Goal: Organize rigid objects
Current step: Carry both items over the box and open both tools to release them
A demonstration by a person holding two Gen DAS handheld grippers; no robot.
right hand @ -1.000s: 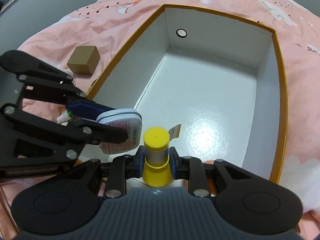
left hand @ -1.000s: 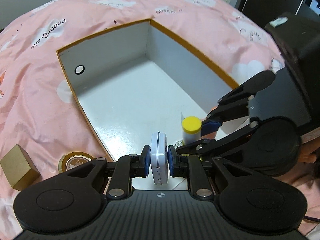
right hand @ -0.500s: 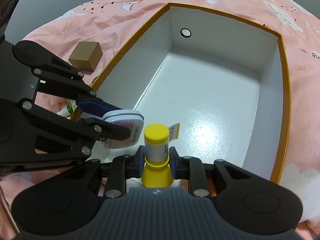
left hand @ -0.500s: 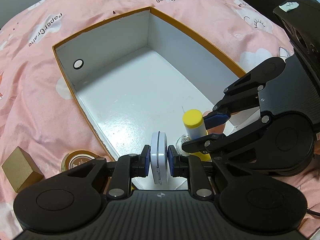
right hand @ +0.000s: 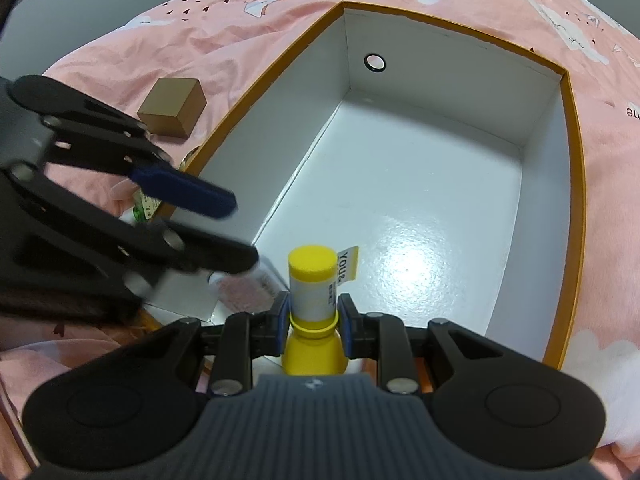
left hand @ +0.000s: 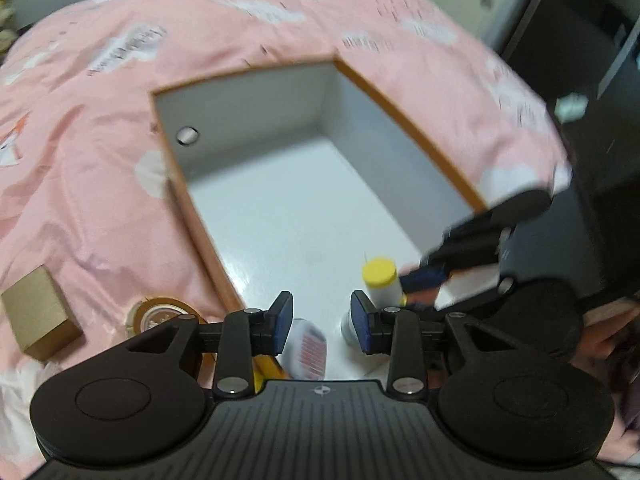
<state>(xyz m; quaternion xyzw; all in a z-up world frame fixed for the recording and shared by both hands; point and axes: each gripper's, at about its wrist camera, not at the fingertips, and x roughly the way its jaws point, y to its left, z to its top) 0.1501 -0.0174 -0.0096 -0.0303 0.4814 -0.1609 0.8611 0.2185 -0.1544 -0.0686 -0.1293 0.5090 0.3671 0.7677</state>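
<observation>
A pink bedspread (right hand: 248,20) held an open white box (right hand: 440,128). At its near corner lay a small tin (left hand: 308,346) beneath the left gripper's (left hand: 321,316) wide-spread fingers. The right gripper (right hand: 314,318) clamped a yellow-capped bottle (right hand: 312,280) just beside; released tilted, it might topple onto the tin.

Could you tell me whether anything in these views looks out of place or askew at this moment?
Nothing looks spilled or damaged. The small white tin lies tilted and blurred on the box floor beneath the open left gripper, seemingly just released. The yellow-capped bottle is upright in the right gripper. A brown cube sits outside on the bedding.
</observation>
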